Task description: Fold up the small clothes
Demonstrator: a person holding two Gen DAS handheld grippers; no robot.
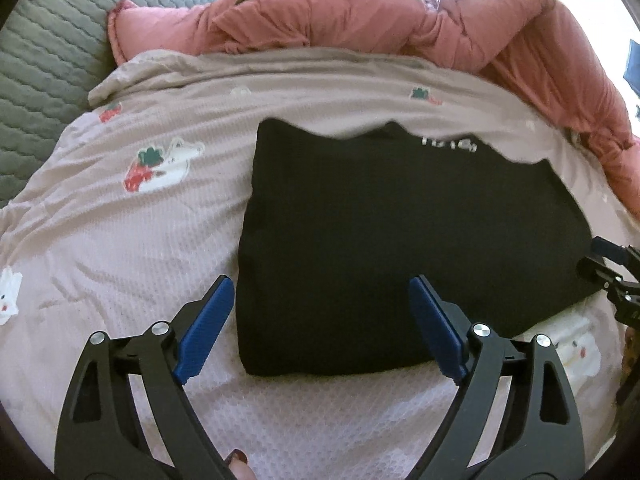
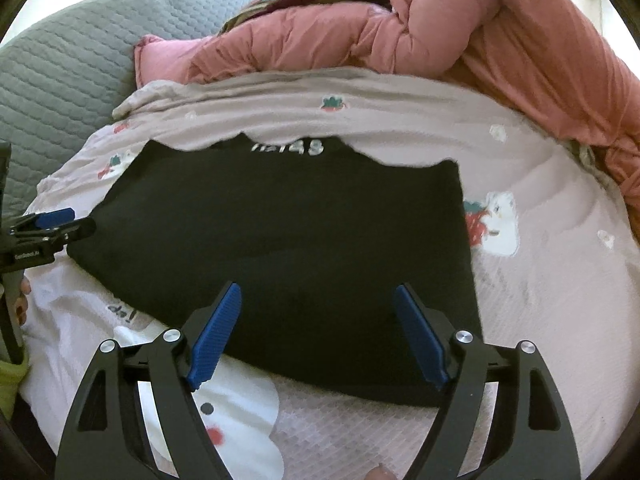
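Observation:
A black garment (image 1: 392, 240) lies folded into a flat rectangle on the pink printed bedsheet (image 1: 120, 240), with small white lettering at its far edge. My left gripper (image 1: 320, 284) is open and empty, its blue pads over the garment's near left corner. The right gripper shows at the right edge of the left wrist view (image 1: 604, 268). In the right wrist view the same garment (image 2: 280, 232) fills the middle. My right gripper (image 2: 318, 292) is open and empty above its near edge. The left gripper (image 2: 60, 224) shows at the left edge, by the garment's left corner.
A rumpled pink duvet (image 1: 360, 16) is heaped along the far side and right of the bed. A grey quilted cushion (image 1: 44, 52) stands at the far left. The sheet (image 2: 540, 280) carries strawberry and animal prints around the garment.

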